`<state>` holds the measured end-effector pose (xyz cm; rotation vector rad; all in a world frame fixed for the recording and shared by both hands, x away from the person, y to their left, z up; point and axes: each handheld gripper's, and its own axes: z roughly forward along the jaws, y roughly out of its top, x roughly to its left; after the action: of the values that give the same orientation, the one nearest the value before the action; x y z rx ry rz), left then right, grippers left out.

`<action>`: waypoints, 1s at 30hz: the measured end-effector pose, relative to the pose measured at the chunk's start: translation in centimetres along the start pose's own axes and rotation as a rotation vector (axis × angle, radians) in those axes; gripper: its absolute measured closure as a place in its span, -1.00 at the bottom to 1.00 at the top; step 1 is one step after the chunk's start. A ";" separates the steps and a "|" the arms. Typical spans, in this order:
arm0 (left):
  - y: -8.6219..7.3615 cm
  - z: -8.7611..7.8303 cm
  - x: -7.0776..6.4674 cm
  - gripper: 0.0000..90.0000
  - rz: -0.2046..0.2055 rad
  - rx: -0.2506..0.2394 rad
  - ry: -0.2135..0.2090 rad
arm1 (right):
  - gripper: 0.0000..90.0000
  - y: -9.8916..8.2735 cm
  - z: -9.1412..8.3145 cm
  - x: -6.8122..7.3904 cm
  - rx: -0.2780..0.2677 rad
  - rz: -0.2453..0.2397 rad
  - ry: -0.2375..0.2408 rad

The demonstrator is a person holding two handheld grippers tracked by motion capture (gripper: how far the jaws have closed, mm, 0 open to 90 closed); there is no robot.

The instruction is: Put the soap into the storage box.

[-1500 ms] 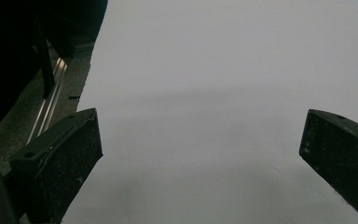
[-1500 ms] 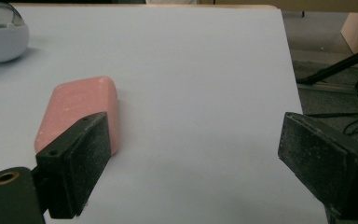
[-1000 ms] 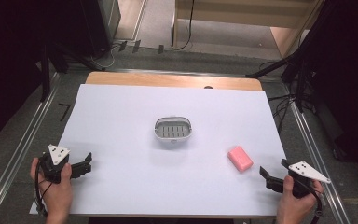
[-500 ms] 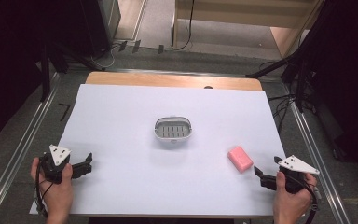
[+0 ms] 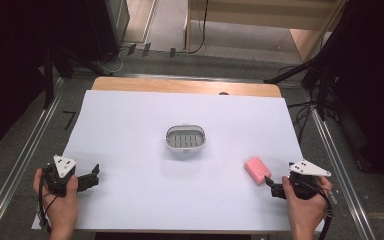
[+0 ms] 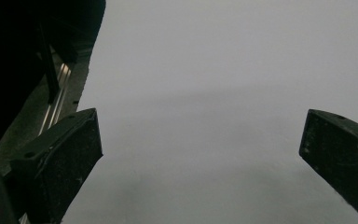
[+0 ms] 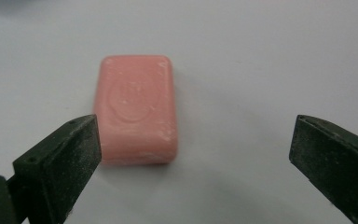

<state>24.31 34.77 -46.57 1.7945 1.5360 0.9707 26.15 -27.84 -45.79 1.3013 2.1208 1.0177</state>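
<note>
Pink soap [image 7: 137, 109] just ahead of right tongs [image 7: 193, 163]

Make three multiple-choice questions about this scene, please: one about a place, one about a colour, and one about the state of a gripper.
1. Where does the soap dish stand on the white table cover?
A. near the middle
B. at the far left corner
C. under the left gripper

2. What colour is the bar of soap?
A. green
B. pink
C. blue

3. How is the right gripper now?
A. shut on the soap
B. shut and empty
C. open, just short of the soap

Answers:
1. A: in the high view the dish sits about centred on the cover, apart from both hands.
2. B: the bar is pink in both the high view and the right gripper view.
3. C: in the right gripper view the jaws stand wide apart, with the bar lying flat on the cover ahead of them, nearer the jaw on that view's left.
</note>
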 end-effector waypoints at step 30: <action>0.0 0.1 0.0 -1.00 0.008 0.005 -0.004 | -0.35 4.9 3.5 1.9 0.292 -0.007 0.105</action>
<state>24.37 34.73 -46.59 1.8058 1.5310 0.9671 30.45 -23.50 -44.17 1.3976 2.4228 0.8115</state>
